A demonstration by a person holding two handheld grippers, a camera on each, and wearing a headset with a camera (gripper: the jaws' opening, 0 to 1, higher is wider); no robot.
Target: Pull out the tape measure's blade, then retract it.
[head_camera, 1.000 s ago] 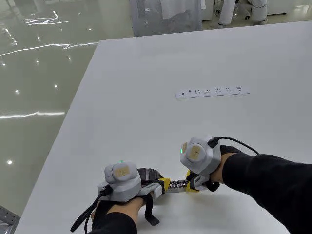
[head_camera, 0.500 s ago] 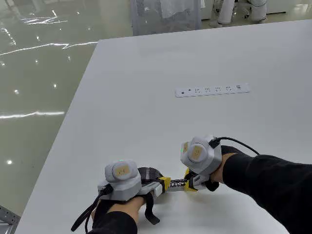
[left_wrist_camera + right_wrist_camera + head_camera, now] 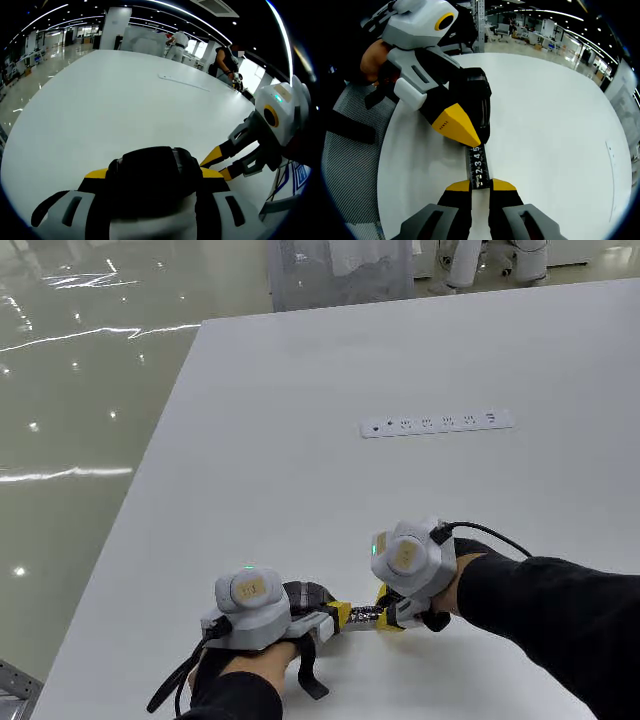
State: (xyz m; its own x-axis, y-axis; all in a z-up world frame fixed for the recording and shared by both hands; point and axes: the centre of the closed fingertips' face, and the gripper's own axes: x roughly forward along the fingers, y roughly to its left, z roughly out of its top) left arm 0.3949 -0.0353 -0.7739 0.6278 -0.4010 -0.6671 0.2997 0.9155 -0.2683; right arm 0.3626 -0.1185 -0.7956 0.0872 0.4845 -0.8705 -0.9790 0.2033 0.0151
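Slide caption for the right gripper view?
Right gripper pinches the blade, drawn slightly from the tape measure clamped in the left gripper.

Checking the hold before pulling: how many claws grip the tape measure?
2. The left claw clamps the black plastic tape measure case; the right claw pinches the tip of its black numbered blade.

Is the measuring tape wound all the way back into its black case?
No, a short numbered stretch of blade runs from the case to the right gripper's shut jaws.
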